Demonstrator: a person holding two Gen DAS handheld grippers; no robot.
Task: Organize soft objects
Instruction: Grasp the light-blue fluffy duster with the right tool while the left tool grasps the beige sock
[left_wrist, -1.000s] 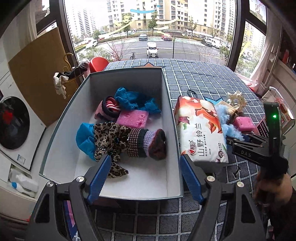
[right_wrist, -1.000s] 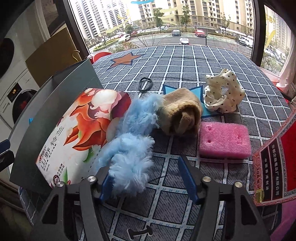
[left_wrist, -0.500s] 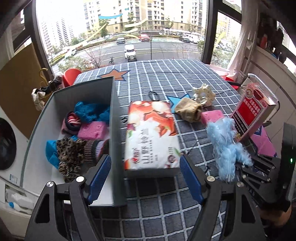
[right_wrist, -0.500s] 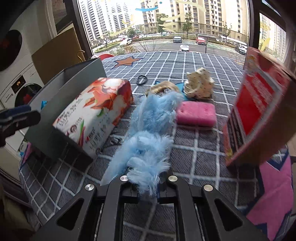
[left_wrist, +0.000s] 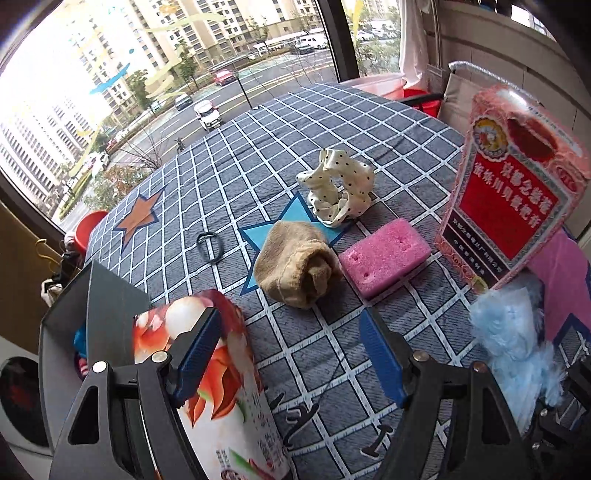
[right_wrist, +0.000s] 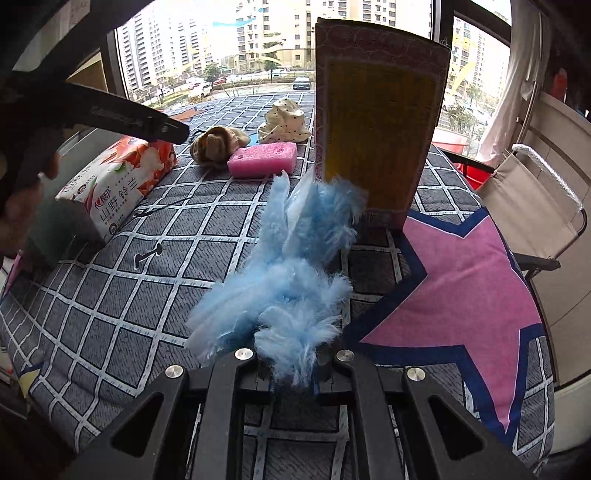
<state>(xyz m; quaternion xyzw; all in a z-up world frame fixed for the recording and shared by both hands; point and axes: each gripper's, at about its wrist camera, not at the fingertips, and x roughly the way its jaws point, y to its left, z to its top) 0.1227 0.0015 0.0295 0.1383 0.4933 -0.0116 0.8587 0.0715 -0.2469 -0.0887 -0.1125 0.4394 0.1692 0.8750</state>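
My right gripper (right_wrist: 291, 369) is shut on a fluffy light-blue soft item (right_wrist: 291, 266) and holds it above the checked cloth; the item also shows at the right in the left wrist view (left_wrist: 517, 343). My left gripper (left_wrist: 291, 354) is open and empty, above the cloth near the tan rolled cloth (left_wrist: 295, 266). A pink sponge (left_wrist: 384, 254) and a white dotted scrunchie (left_wrist: 340, 188) lie beyond it. The grey box (left_wrist: 70, 317) with soft things inside is at the left edge, mostly hidden.
A tissue pack (left_wrist: 221, 398) lies against the box's right wall under my left finger. A tall red carton (left_wrist: 513, 184) stands at the right. A black hair tie (left_wrist: 209, 243) lies on the cloth. A folding chair (right_wrist: 532, 206) is past the table's right edge.
My right gripper lifted the blue fluffy item and carried it right and back, beside the red carton. My left gripper swung right from over the box to over the tan cloth and sponge.
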